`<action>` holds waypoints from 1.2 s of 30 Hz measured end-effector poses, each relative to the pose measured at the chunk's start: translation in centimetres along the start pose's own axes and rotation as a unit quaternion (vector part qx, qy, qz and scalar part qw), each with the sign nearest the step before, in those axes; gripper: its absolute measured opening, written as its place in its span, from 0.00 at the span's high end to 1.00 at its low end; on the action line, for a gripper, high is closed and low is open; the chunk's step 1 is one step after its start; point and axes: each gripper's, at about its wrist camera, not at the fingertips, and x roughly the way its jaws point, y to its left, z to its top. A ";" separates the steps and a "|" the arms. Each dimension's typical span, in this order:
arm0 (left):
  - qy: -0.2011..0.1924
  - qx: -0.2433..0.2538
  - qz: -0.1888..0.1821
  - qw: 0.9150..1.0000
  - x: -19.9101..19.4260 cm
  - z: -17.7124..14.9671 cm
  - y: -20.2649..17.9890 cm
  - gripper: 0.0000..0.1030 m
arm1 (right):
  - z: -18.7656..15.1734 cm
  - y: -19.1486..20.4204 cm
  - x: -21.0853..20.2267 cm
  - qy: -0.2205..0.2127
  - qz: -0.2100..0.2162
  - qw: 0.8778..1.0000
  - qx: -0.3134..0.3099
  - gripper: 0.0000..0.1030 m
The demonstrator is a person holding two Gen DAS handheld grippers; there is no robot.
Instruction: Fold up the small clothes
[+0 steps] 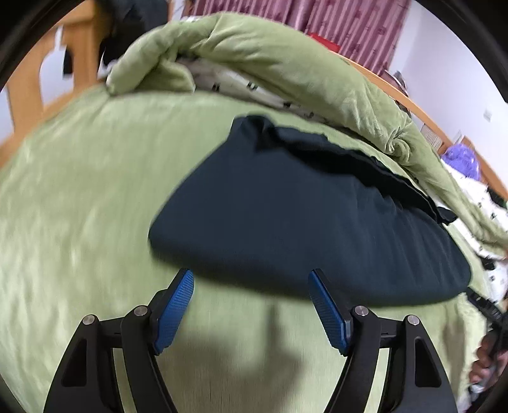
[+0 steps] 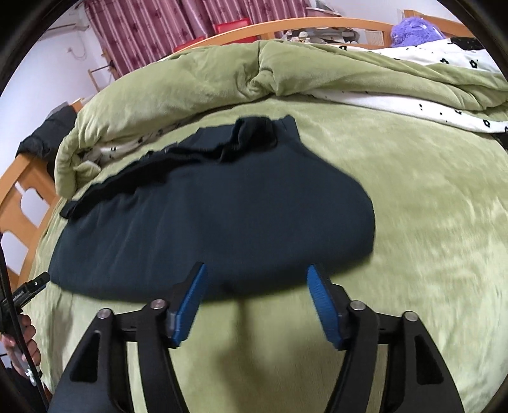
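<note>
A dark navy garment (image 1: 301, 222) lies spread flat on the green blanket (image 1: 79, 190), its bunched waistband at the far edge. It also shows in the right wrist view (image 2: 206, 216). My left gripper (image 1: 252, 276) is open and empty, its blue pads (image 1: 174, 311) just short of the garment's near hem. My right gripper (image 2: 255, 273) is open and empty, its tips at the near hem of the garment. The left gripper's tip (image 2: 35, 284) peeks in at the left edge of the right wrist view.
A rolled green duvet (image 2: 190, 82) with a white flowered lining (image 2: 412, 108) lies along the far side of the bed. A wooden bed frame (image 2: 19, 190) runs around it. A purple plush (image 2: 412, 30) and red-pink curtains (image 2: 152, 28) are behind.
</note>
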 end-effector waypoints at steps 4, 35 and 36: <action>0.016 -0.038 -0.030 0.999 0.5 -1.6 1.6 0.29 | -1.8 -0.5 0.3 0.017 0.006 1.000 0.014 0.31; 0.001 -0.089 -0.088 0.992 4.9 1.4 0.9 0.85 | 2.5 -3.3 6.1 -0.018 0.065 0.984 0.162 0.85; -0.001 -0.087 -0.086 0.992 4.4 1.3 0.8 0.86 | 2.3 -3.5 5.7 -0.018 0.076 0.983 0.167 0.85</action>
